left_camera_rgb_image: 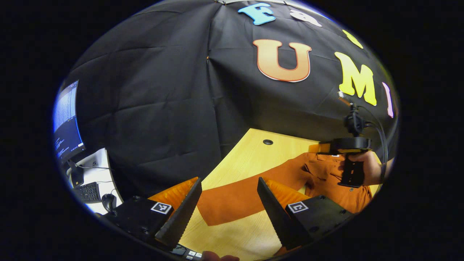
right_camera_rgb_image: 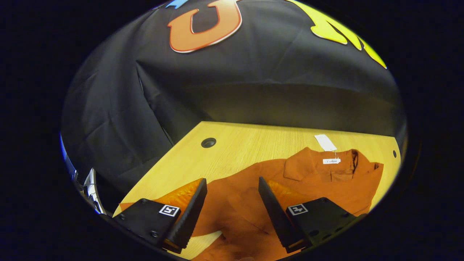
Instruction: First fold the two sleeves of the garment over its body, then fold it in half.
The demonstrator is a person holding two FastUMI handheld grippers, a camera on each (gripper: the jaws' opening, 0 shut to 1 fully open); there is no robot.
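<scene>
The orange garment (right_camera_rgb_image: 253,188) lies spread on the table (right_camera_rgb_image: 253,139), one sleeve (left_camera_rgb_image: 235,197) stretched sideways; both hand-held grippers, left (left_camera_rgb_image: 228,206) and right (right_camera_rgb_image: 232,206), hover spread apart; pinching one layer could drag the body askew.

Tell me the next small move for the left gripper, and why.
Probably lower the left gripper onto the end of the sleeve and close on it. That sleeve lies stretched flat across the table, away from the garment's body, so it is not yet folded over. The gripper's jaws stand open above the cloth, holding nothing.
</scene>
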